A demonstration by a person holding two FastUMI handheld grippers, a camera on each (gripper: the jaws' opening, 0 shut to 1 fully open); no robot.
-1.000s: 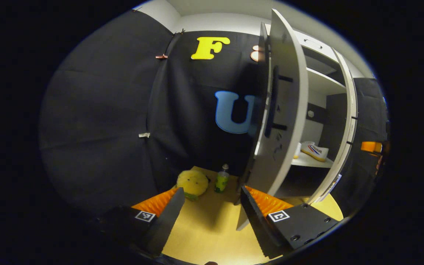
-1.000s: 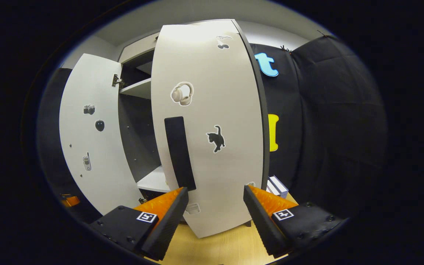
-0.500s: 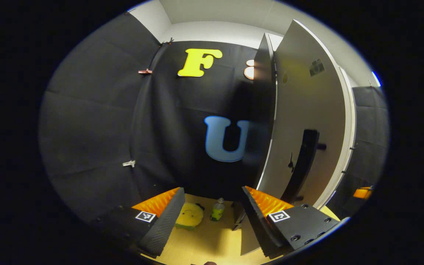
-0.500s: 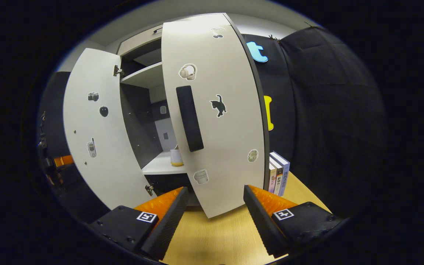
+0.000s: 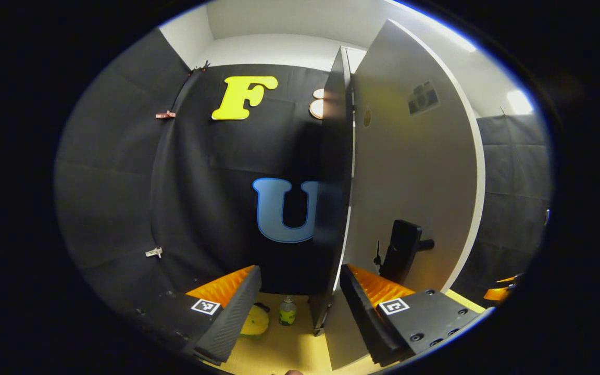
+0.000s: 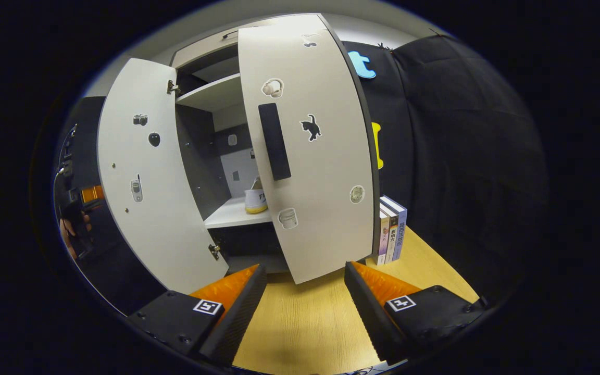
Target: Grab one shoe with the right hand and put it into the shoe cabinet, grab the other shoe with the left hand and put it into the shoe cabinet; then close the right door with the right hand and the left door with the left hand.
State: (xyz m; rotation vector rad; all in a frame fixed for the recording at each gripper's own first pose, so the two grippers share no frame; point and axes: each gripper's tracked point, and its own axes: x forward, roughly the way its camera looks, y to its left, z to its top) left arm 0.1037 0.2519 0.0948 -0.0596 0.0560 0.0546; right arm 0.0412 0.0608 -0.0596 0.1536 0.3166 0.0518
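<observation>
The white shoe cabinet (image 6: 211, 94) stands with both doors ajar. A white shoe (image 6: 255, 198) with a yellowish sole sits on its shelf (image 6: 232, 214). In the right gripper view, my right gripper (image 6: 305, 312) is open, low over the wooden table, a short way back from the right door (image 6: 326, 208) and its black handle (image 6: 274, 140). The left door (image 6: 149, 208) swings out at the left, inner face showing. My left gripper (image 5: 300, 312) is open on the outer side of the left door (image 5: 414, 172), its right finger near the black handle (image 5: 401, 250).
Several books (image 6: 391, 234) stand upright right of the cabinet. A yellow plush (image 5: 254, 323) and a green bottle (image 5: 286, 311) sit on the table by the wall. A hand holds the other gripper (image 6: 78, 208) behind the left door. Wooden table top (image 6: 300, 323) lies before the cabinet.
My left gripper swung round to the left door's outer face; the cabinet's inside dropped out of its view. My right gripper drew back from the right door, and the shoe came into sight.
</observation>
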